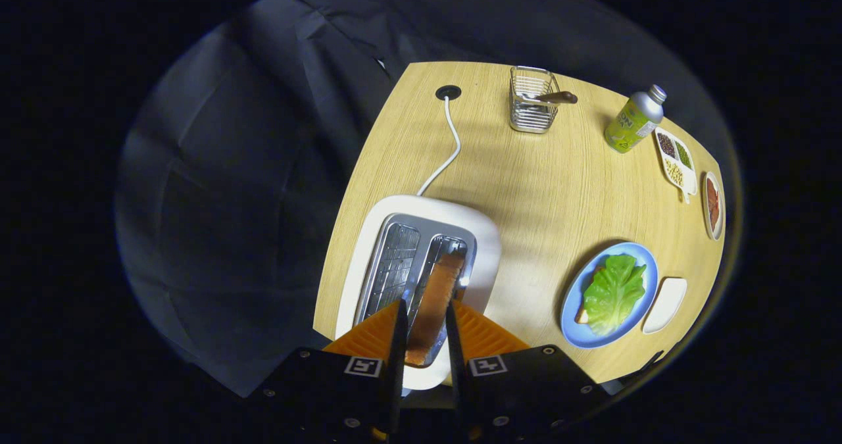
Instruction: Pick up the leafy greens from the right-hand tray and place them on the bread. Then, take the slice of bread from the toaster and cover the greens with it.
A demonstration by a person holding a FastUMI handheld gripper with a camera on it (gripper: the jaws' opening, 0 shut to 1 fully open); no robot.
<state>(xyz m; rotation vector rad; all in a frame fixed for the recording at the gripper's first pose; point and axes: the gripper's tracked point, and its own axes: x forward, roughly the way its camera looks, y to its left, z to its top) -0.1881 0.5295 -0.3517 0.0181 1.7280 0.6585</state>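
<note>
the gripper [424, 329] hangs straight over the toaster [421, 279], which stands at the table's [526, 187] near left corner. its jaws are narrowed around the slice of bread [435, 299] that stands on edge in the right-hand slot; whether both fingers already press on it i cannot tell. coming in from above suits the slot, since the slice can only leave upward.

the leafy greens [614, 293] already lie on the bread on the blue plate [641, 256] toward the table's near right edge, a corner of that bread peeping out below the leaf, so the first half looks done. just beside the plate sits a white tray [666, 304]. the toaster's cord [447, 148] runs to a hole near the far edge, well clear of the path to the plate.
</note>
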